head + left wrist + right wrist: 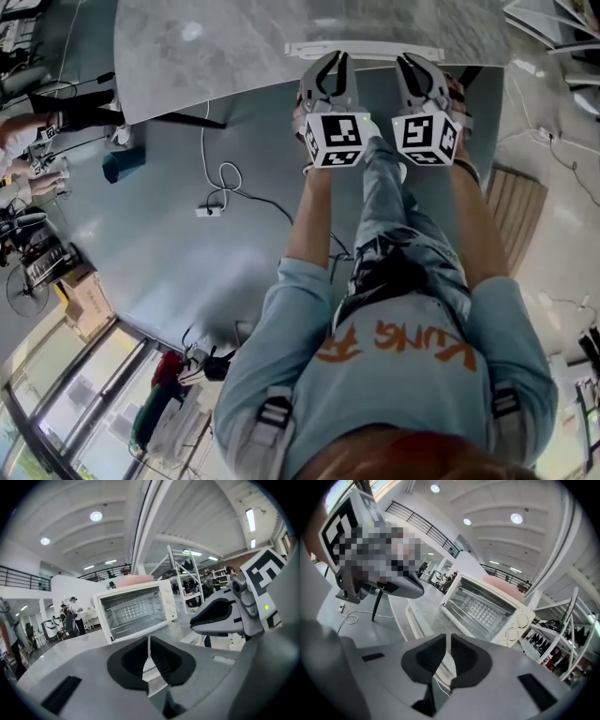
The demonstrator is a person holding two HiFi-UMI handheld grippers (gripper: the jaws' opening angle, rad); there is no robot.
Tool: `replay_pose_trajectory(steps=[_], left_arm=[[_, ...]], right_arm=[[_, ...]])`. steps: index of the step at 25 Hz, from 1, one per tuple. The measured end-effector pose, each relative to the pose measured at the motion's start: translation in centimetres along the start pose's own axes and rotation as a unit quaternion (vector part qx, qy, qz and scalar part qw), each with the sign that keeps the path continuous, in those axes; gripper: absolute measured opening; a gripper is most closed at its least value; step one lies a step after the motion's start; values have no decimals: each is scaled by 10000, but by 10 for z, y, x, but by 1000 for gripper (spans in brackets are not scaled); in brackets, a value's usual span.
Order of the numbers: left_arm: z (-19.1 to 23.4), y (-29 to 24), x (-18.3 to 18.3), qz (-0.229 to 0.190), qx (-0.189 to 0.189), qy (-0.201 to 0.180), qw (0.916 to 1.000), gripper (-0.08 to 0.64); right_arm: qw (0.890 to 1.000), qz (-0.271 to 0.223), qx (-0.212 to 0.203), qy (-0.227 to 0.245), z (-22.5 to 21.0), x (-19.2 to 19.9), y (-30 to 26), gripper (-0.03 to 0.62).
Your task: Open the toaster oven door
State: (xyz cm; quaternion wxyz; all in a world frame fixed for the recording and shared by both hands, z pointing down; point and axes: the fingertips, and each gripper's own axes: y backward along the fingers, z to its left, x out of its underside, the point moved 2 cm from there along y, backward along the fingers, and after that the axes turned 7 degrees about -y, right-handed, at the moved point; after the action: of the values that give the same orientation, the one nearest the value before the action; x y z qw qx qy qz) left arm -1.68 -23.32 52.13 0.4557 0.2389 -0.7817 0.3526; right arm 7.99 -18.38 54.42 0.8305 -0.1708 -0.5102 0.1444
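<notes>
Black pads of our left gripper meet with nothing between them, and the right gripper is closed and empty too. Straight ahead, farther on the marble table, stands the white toaster oven. Its long side lies across our view, about equally near to both grippers. Its door seems already lowered.

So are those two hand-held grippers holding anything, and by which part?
Nothing is held. The left hand-held gripper and the right hand-held gripper both have their jaws shut and empty, short of the white box-shaped toaster oven.
</notes>
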Motion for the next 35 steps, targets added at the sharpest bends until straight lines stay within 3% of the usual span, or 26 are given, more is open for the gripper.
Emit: replay_pose_trajectory(steps=[6,12,17,21,25,35], left_arm=[[20,18,-53,-304,-260,775,9962,3],[34,44,-100,-603,-546,1385,9870,2],[48,70,-128,-780,-794,1307,9852,2],[64,90,-150,-947,-1114,1465,9783,2],[66,109,-175,-1226,-1165,1553,9733,2],[72,110,-194,-1421,-1206,1438,9719,2]], right_arm=[[9956,-344,292,-822,-40,-43,26,-2],[9757,-919,379,-1955,-72,-87,62,-3],[9525,-1469,247,-2655,-94,-111,92,-5],[9465,-1641,157,-2773,-114,-131,107,-5],[9426,-1832,136,-2787,-122,-151,125,-3],[9404,-2131,221,-2639,-139,-170,135,-3]])
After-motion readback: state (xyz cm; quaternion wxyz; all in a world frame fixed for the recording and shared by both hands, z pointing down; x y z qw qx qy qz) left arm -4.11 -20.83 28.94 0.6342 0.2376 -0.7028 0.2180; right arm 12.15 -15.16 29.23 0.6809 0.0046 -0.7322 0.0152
